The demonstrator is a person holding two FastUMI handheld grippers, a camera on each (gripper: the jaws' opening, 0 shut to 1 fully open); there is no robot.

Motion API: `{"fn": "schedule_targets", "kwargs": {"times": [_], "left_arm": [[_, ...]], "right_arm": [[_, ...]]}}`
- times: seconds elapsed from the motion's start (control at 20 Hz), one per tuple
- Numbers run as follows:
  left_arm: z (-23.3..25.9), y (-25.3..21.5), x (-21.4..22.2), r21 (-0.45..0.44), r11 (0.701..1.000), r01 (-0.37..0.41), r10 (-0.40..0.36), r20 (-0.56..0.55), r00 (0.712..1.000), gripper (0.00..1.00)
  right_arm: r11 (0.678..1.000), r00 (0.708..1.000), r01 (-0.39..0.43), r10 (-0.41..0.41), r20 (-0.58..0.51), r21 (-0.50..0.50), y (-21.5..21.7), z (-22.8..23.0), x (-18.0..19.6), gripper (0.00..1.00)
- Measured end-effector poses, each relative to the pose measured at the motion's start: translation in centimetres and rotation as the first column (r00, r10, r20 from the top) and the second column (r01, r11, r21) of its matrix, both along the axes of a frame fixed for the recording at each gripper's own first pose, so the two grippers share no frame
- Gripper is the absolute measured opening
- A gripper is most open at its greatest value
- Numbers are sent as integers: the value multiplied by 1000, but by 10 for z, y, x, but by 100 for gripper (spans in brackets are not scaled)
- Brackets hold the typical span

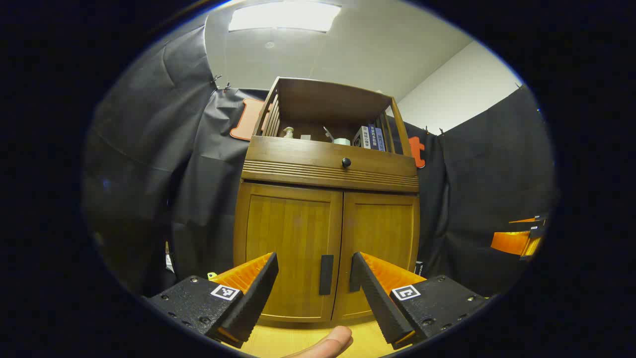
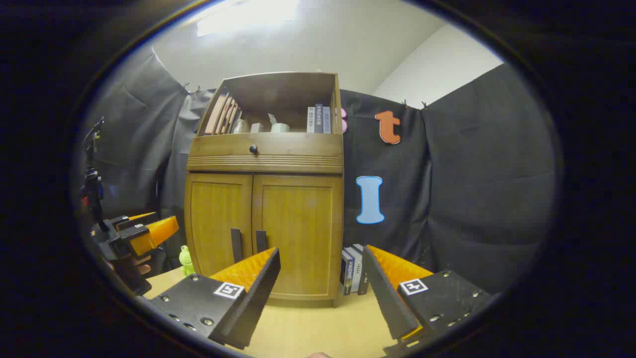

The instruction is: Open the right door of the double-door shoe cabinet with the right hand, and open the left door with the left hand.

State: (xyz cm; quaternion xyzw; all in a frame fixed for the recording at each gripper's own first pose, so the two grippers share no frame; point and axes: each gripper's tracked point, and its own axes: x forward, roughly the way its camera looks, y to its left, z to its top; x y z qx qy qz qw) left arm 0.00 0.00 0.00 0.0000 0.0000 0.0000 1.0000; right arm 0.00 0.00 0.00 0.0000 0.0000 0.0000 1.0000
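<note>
Both doors of the shoe cabinet [image 1: 328,199] are shut, and neither of my grippers touches it yet. Working left to right: the left gripper [image 1: 314,293] hangs in front of the cabinet with its fingers spread wide and empty, and between them I see the left door [image 1: 290,248] with its dark vertical handle [image 1: 326,274] close to the centre seam. The risk on this side is that the handle of the right door [image 1: 381,248] sits just beside it, half hidden behind my own finger, so a slightly skewed approach could catch the wrong handle or wedge a finger into the seam.

Further right, the right gripper [image 2: 320,293] is also wide open, holding nothing, and stands farther from the cabinet over the tabletop [image 2: 318,323]. It points at the right door rather than at the right door's handle [image 2: 261,241], which lies left of its line, so I judge it needs to shift across before closing. A stack of books [image 2: 352,271] leans against the cabinet's right side near the floor of the swing; a door thrown open hard might knock them. A small green toy [image 2: 185,259] stands beside the cabinet's left edge, in the way of the left door's swing.
</note>
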Motion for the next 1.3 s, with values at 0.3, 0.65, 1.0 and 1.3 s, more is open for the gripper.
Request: {"fn": "schedule_targets", "kwargs": {"times": [0.3,0.65,1.0,1.3], "left_arm": [[-5,9,7,-17,1000,4,-4,-25,1000,92],[-10,18,18,-12,1000,13,-14,-45,999,95],[-11,14,21,-26,999,45,-46,-42,998,92],[-15,13,23,-34,998,47,-49,-61,997,95]], "right_arm": [[1000,1000,2,-2,7,0,8,3,14,98],[1000,1000,-3,3,-10,-5,21,-2,40,100],[1000,1000,2,-2,-7,-9,22,-9,85,98],[998,996,-48,50,-71,27,45,-49,159,98]]}}
